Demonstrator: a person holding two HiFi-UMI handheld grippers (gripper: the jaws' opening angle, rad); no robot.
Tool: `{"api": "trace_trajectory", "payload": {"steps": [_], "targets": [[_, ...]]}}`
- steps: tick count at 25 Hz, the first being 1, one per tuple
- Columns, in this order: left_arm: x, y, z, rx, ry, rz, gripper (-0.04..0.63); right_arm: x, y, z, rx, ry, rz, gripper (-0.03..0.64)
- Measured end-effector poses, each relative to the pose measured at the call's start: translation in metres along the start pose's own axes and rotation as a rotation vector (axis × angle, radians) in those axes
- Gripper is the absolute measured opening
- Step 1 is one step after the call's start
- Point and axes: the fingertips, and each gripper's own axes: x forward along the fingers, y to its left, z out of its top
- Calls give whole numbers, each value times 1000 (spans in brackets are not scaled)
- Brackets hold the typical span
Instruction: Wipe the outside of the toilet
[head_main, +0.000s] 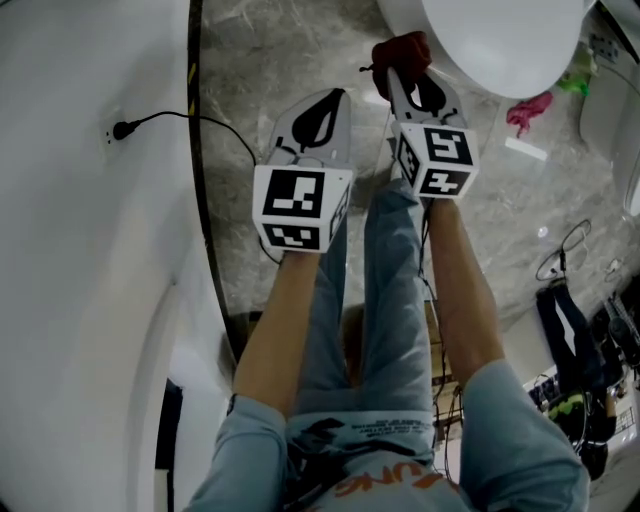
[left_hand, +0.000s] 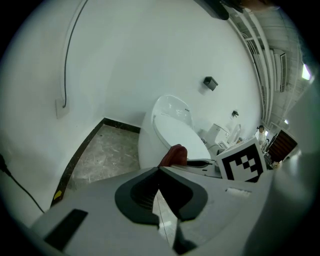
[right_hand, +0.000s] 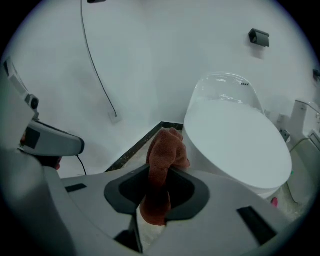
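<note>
The white toilet (head_main: 500, 40) stands at the top right of the head view with its lid down; it also fills the right gripper view as toilet (right_hand: 235, 145). My right gripper (head_main: 402, 72) is shut on a dark red cloth (head_main: 400, 48), whose bunched end sticks out just short of the toilet's near side. In the right gripper view the cloth (right_hand: 166, 150) hangs through the right gripper (right_hand: 167, 170). My left gripper (head_main: 338, 95) hovers over the floor to the left, shut and empty. The left gripper (left_hand: 160, 169) faces the toilet (left_hand: 170, 130) and the cloth (left_hand: 174, 154).
A white wall with a black baseboard (head_main: 200, 150) runs along the left, with a plug and cable (head_main: 122, 129). A pink item (head_main: 528, 108) lies on the marble floor right of the toilet. Another white fixture (head_main: 612, 105) and dark clutter (head_main: 580, 350) sit at the right.
</note>
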Motion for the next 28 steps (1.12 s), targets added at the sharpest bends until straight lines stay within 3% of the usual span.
{"api": "trace_trajectory", "payload": {"steps": [7, 16, 28], "targets": [[1, 22, 3, -14, -5, -5, -6, 35, -5, 4, 18, -6, -77, 92], [10, 26, 1, -9, 10, -13, -6, 65, -16, 5, 27, -5, -93, 91], [15, 10, -12, -3, 44, -21, -6, 52, -44, -19, 51, 36, -131, 86]]}}
